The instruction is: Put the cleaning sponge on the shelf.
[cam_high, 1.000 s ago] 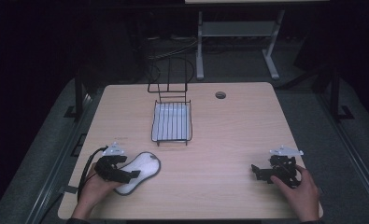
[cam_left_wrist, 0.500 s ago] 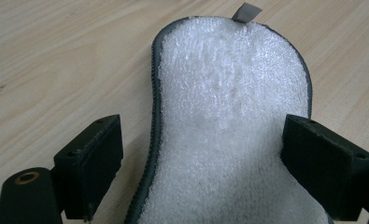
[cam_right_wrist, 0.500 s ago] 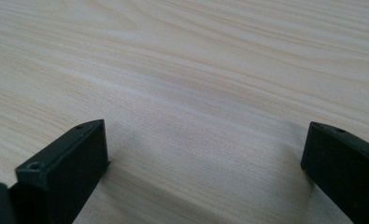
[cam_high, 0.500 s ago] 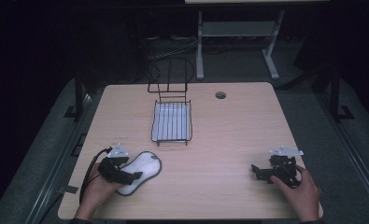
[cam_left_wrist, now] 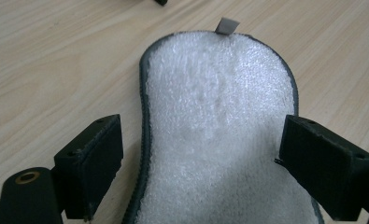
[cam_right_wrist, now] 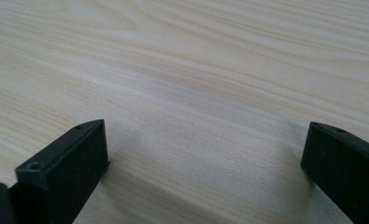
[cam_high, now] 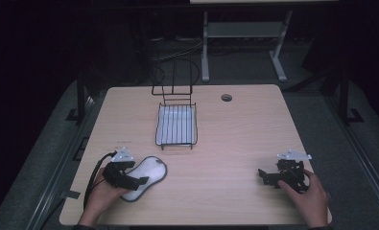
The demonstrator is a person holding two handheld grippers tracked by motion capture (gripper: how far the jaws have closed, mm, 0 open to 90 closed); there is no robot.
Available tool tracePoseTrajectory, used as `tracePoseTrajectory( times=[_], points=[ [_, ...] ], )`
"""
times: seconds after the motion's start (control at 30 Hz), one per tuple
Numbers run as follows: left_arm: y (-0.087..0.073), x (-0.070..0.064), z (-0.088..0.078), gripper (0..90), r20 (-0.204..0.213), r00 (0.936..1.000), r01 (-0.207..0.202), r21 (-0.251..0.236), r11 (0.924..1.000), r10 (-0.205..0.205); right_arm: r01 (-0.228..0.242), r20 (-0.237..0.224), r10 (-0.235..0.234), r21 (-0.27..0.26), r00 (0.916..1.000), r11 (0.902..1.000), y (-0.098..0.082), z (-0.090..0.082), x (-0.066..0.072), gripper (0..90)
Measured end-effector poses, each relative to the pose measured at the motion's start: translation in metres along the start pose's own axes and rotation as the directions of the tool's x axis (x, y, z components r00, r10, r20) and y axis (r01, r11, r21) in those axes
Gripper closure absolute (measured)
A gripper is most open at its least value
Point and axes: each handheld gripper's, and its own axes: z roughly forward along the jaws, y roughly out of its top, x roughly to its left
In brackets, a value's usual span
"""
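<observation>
A white fleecy insole-shaped pad with a dark edge (cam_high: pixel 148 173) (cam_left_wrist: pixel 219 130) lies flat on the wooden table (cam_high: pixel 225 139) near its front left. My left gripper (cam_high: pixel 135 182) (cam_left_wrist: pixel 201 168) is open, its two jaws standing one on each side of the pad's near half, low over it. A small grey tab (cam_left_wrist: pixel 228 25) sticks out at the pad's far end. My right gripper (cam_high: pixel 266 176) (cam_right_wrist: pixel 205 172) is open at the front right, held low over bare wood with nothing between its jaws.
A black wire rack with a flat tray (cam_high: pixel 176 124) and an upright back stands at the table's middle rear. A round cable hole (cam_high: pixel 226 97) sits behind it to the right. A metal stand (cam_high: pixel 240 33) is on the floor beyond the table.
My left gripper has eased slightly forward over the pad. The right gripper has stayed where it was.
</observation>
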Motion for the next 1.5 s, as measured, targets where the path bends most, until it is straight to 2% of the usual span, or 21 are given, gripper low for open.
tracePoseTrajectory(
  times=[0.07,0.13,0.2,0.37,0.4,0.73,0.83,0.93,1.07,1.23,1.5],
  points=[
    [-0.001,0.000,0.002,12.9,0.013,0.9999,0.007,0.001,1.0000,-0.007,0.000,0.000,0.000,0.000,1.0000,1.0000,0.000,0.000,0.000,0.2],
    [-0.001,-0.001,0.000,12.9,0.030,0.9993,0.021,-0.023,0.9995,-0.021,0.000,0.000,0.000,0.000,1.0000,1.0000,0.000,0.000,0.000,0.2],
    [0.001,-0.003,-0.001,12.9,0.023,0.9996,0.015,-0.025,0.9996,-0.014,0.000,0.000,0.000,0.000,1.0000,1.0000,0.000,0.000,0.000,0.2],
    [-0.002,-0.006,0.006,12.9,0.018,0.9998,0.003,0.016,0.9999,-0.003,0.000,0.000,0.000,0.000,1.0000,1.0000,0.000,0.000,0.000,0.2],
    [-0.002,-0.007,0.009,12.8,0.025,0.9996,0.010,0.018,0.9998,-0.010,0.000,0.000,0.000,0.000,1.0000,1.0000,0.000,0.000,0.000,0.2],
    [0.000,-0.010,0.009,13.9,0.008,0.9998,-0.020,0.040,0.9990,0.020,0.000,0.000,0.000,0.000,1.0000,1.0000,0.000,0.000,0.000,0.2],
    [0.001,-0.011,0.006,17.5,0.002,0.9991,-0.042,0.047,0.9980,0.042,0.000,0.000,0.000,0.000,1.0000,1.0000,0.000,0.000,0.000,0.2],
    [0.002,-0.012,0.005,18.6,-0.002,0.9991,-0.043,0.051,0.9978,0.043,0.000,0.000,0.000,0.000,1.0000,1.0000,0.000,0.000,0.000,0.2],
    [0.003,-0.011,0.000,24.8,-0.001,0.9991,-0.041,0.049,0.9980,0.041,0.000,0.000,0.000,0.000,1.0000,1.0000,0.000,0.000,0.000,0.2],
    [0.005,-0.010,-0.010,36.8,-0.001,0.9989,-0.047,0.021,0.9987,0.047,0.000,0.000,0.000,0.000,1.0000,1.0000,0.000,0.000,0.000,0.2],
    [0.007,-0.012,-0.018,48.7,0.011,0.9987,-0.051,-0.005,0.9987,0.051,0.000,0.000,0.000,0.000,1.0000,1.0000,0.000,0.000,0.000,0.2]
  ],
)
